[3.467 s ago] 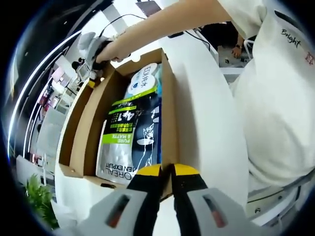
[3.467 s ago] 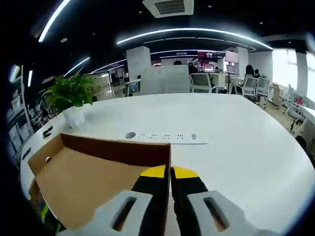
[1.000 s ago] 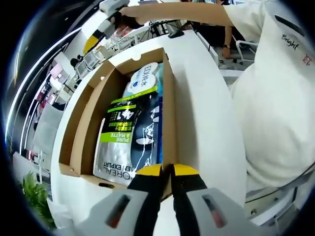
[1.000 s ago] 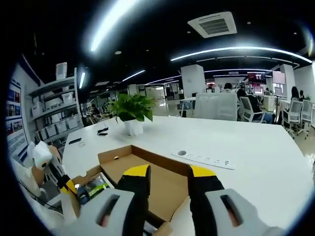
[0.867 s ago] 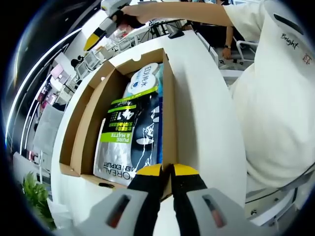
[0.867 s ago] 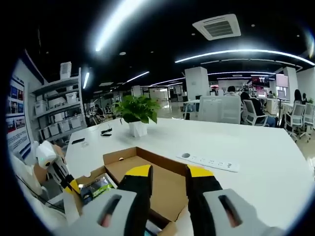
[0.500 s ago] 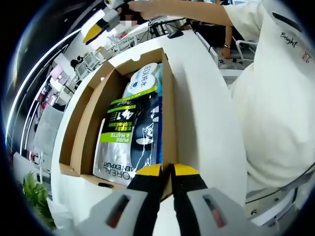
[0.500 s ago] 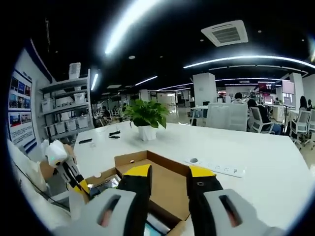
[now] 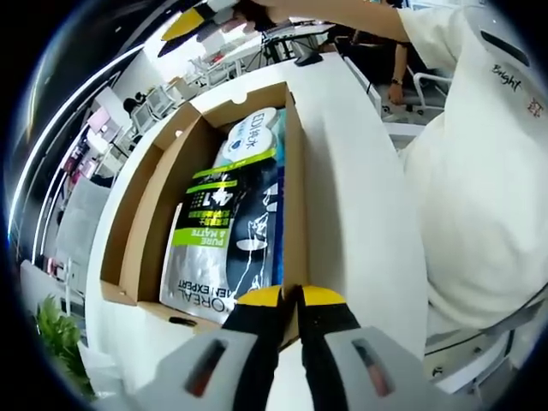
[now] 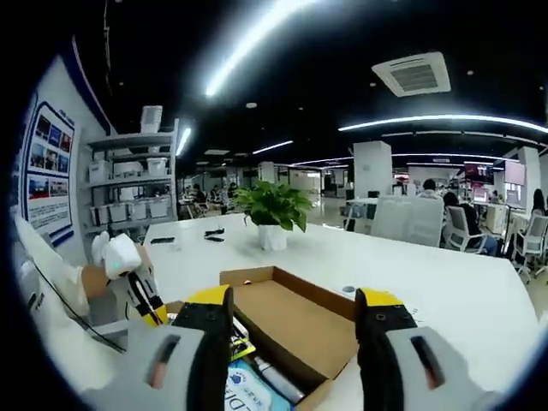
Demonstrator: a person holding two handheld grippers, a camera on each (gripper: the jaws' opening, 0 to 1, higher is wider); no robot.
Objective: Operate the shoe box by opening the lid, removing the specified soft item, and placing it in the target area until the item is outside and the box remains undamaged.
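I see the left hand-held gripper (image 9: 288,298) at the bottom centre of the left gripper view, its yellow-tipped jaws pressed together on the near wall of the open shoe box (image 9: 294,184). The box lies on the white worktop (image 9: 355,197), its lid (image 9: 128,214) folded out toward the left of the frame. Inside, a soft pouch with a green and grey label (image 9: 208,240) lies flat beside a dark pouch (image 9: 255,235), with a white pouch (image 9: 246,141) at the far end. A person in a white shirt (image 9: 479,171) fills the right of the frame. The right hand-held gripper (image 9: 195,20) shows at the upper left, raised clear of the box. In the right gripper view, the right hand-held gripper (image 10: 294,310) has its jaws spread wide and holds nothing; the box (image 10: 295,317) sits between them lower down, the left hand-held gripper (image 10: 141,300) at the left, a potted plant (image 10: 272,210) on the worktop (image 10: 445,295) behind.
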